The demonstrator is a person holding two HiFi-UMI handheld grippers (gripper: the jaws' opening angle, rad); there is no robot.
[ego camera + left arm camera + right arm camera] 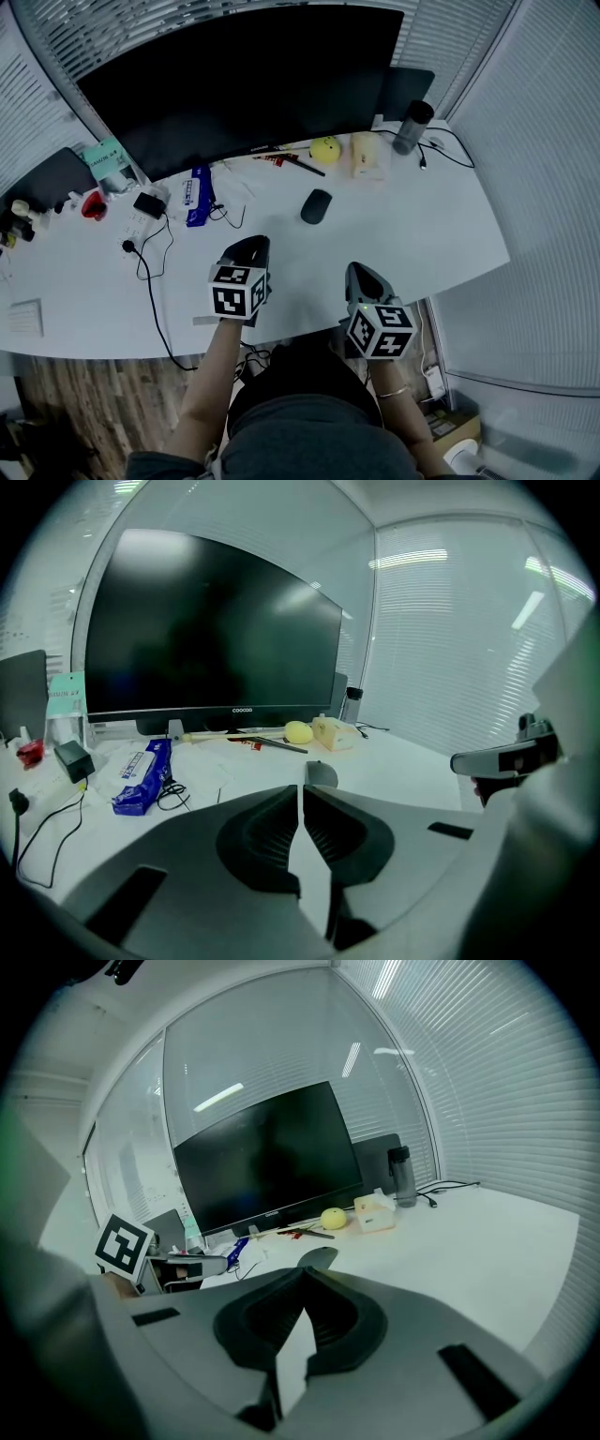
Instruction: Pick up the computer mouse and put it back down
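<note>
The dark grey computer mouse (317, 205) lies on the white desk (422, 234), in front of the monitor and a little right of centre. My left gripper (251, 242) hovers over the desk's near part, to the near left of the mouse, with its jaws shut and nothing between them. My right gripper (359, 269) sits near the desk's front edge, to the near right of the mouse, also shut and empty. The mouse (322, 773) peeks out just beyond the closed tips of the left gripper (300, 794). Just past the right gripper (302, 1274), the mouse (319, 1257) shows again.
A wide black monitor (244, 84) spans the back. Before it lie a yellow ball (325, 149), a cream box (367, 155), a dark bottle (412, 127) and a blue packet (198, 197). A black cable (145, 258) runs off the front edge at left.
</note>
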